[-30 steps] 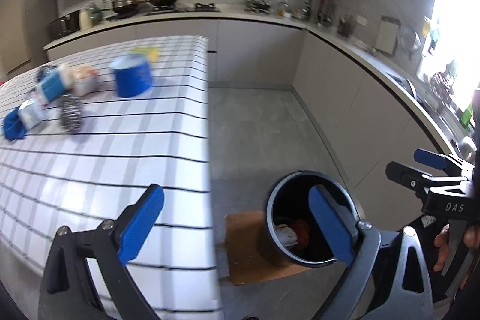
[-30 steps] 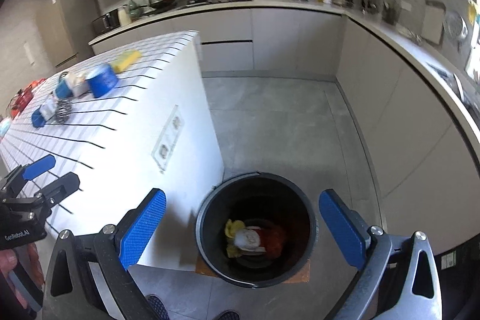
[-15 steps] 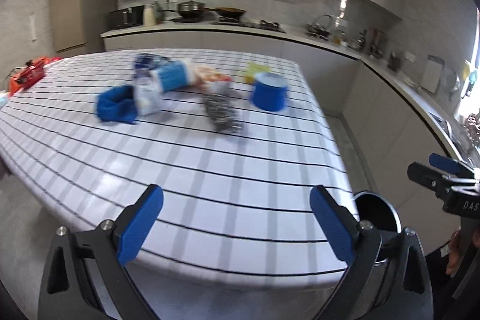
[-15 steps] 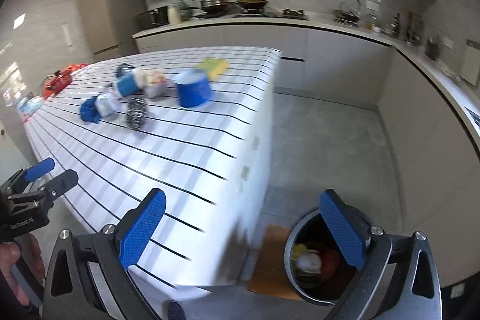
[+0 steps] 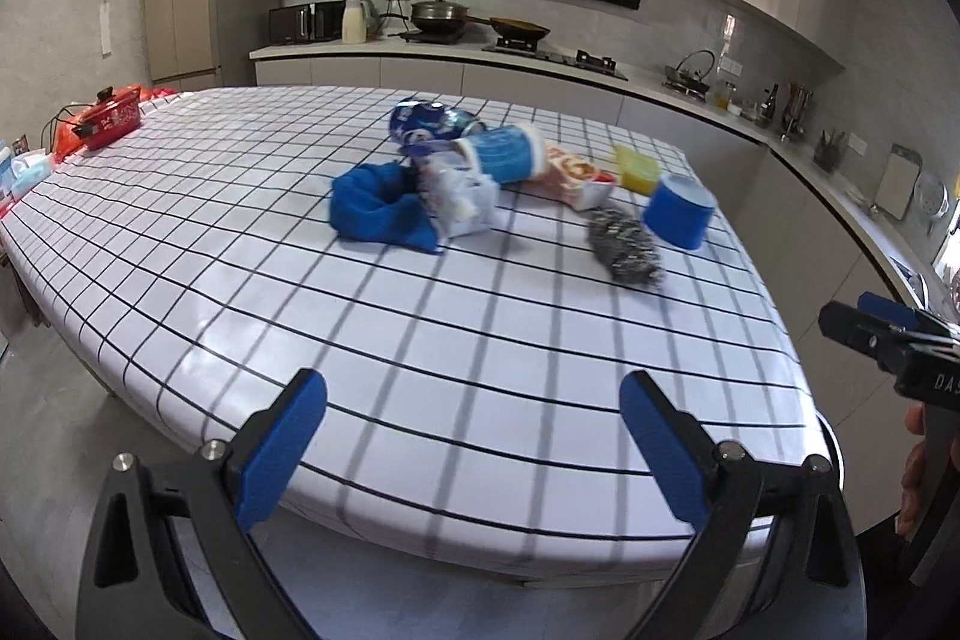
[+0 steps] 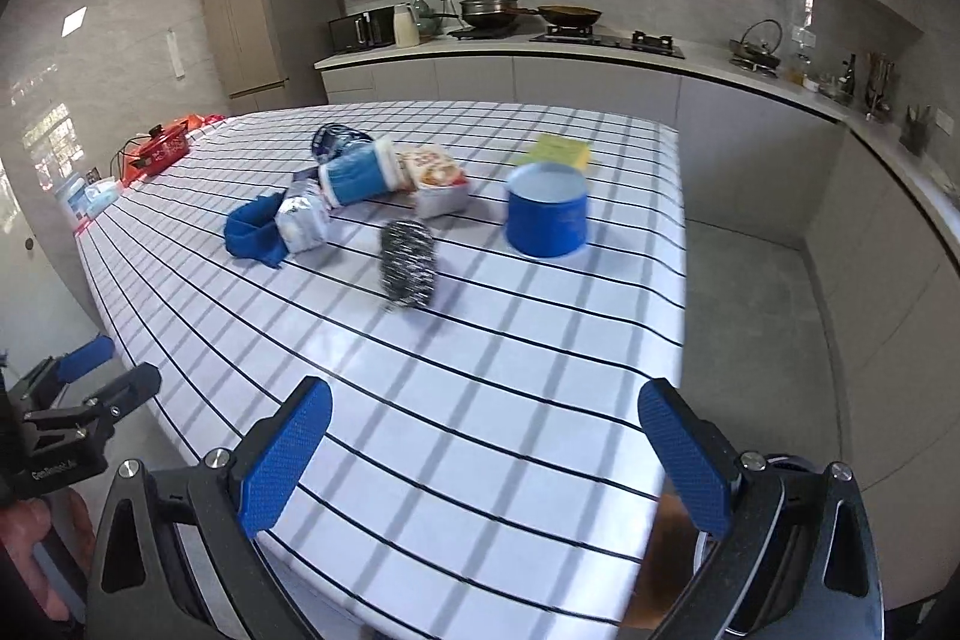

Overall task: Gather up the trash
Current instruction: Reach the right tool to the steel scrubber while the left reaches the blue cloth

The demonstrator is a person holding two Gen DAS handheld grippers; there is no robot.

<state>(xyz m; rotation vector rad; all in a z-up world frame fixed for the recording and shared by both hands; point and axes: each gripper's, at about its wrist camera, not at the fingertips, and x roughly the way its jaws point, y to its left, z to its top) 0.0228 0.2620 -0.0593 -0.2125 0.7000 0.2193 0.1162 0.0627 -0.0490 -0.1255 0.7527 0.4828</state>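
Both grippers are open and empty, hovering off the near edge of the checked table [image 5: 480, 358] [image 6: 480, 400]. My left gripper [image 5: 474, 451] and right gripper [image 6: 498, 454] face a cluster of items at the table's far part: a blue cloth [image 5: 381, 211] [image 6: 255, 232], a crumpled clear packet [image 5: 459, 199] [image 6: 303, 220], a blue-and-white cup on its side [image 5: 504, 154] [image 6: 357, 175], a food tub [image 5: 573, 178] [image 6: 438, 181], a steel scourer [image 5: 627, 250] [image 6: 408, 262], a blue round container [image 5: 681, 211] [image 6: 546, 211], a yellow sponge [image 5: 639, 169] [image 6: 561, 151], a blue wrapper [image 5: 420, 124] [image 6: 336, 139].
A red pot [image 5: 111, 124] [image 6: 159, 151] and tissue packs [image 5: 27, 169] sit at the table's far left. Kitchen counters [image 5: 540, 61] run along the back and right walls. The trash bin's rim [image 6: 774, 466] peeks behind my right gripper's right finger. Floor [image 6: 768, 316] lies right of the table.
Both views swung up and left from the black trash bin on the floor to the tabletop. The bin has nearly left view; the cluster of items is now centred.
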